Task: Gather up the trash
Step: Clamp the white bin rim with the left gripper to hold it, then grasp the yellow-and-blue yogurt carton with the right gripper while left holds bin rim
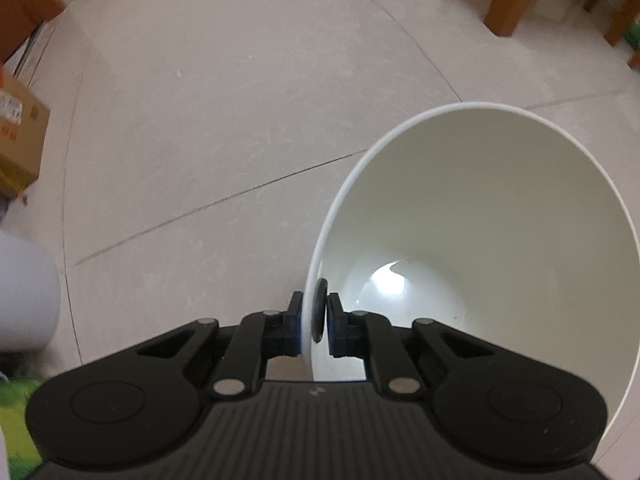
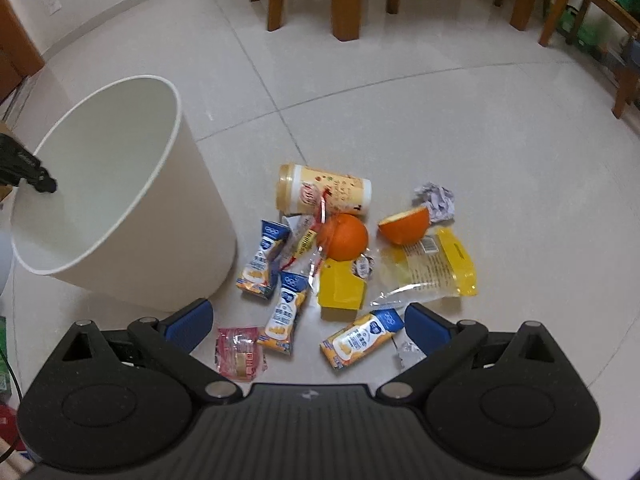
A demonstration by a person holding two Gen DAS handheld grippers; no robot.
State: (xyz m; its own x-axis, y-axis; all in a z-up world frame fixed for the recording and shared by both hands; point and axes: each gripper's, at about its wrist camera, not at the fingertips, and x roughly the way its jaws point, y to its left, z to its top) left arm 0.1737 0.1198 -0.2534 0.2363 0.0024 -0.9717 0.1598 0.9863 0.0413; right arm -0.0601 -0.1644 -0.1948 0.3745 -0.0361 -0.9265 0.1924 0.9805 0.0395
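Observation:
A white trash bin (image 1: pixel 492 105) stands on the tiled floor and nothing shows inside it. My left gripper (image 1: pixel 314 312) is shut on its near rim, one finger outside the wall and one inside. The right wrist view shows the same bin (image 2: pixel 132 208) at the left, with the left gripper's tip (image 2: pixel 44 182) on its rim. To its right lies a pile of trash: a beige canister (image 2: pixel 324 190), a whole orange (image 2: pixel 346 236), an orange half (image 2: pixel 406 226), crumpled paper (image 2: pixel 436 200), a yellow bag (image 2: pixel 436 268), a yellow box (image 2: pixel 342 290), milk pouches (image 2: pixel 286 312) and a red wrapper (image 2: pixel 238 354). My right gripper (image 2: pixel 308 322) hangs open above the pile's near edge, holding nothing.
Wooden chair and table legs (image 2: pixel 346 0) stand behind the pile, with more furniture (image 2: pixel 580 8) at the far right. A cardboard box (image 1: pixel 20 136) sits at the left by the wall. Bare tiles stretch between the bin and the furniture.

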